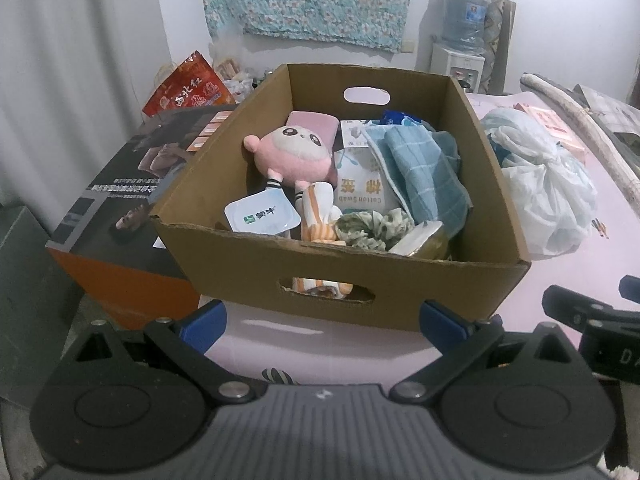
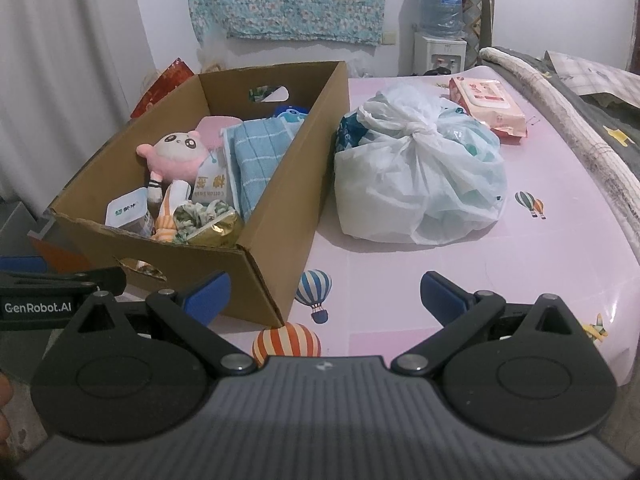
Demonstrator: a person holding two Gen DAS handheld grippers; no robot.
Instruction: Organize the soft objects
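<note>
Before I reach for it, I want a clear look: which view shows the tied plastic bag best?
The right wrist view: the tied plastic bag sits whole and unobstructed beside the cardboard box, knot visible. The left wrist view catches it only at the right edge, distorted, behind the box's wall.

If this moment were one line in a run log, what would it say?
left claw: open, empty | right claw: open, empty | cardboard box: holds pink plush toy, blue towel | tied plastic bag: beside box
</note>
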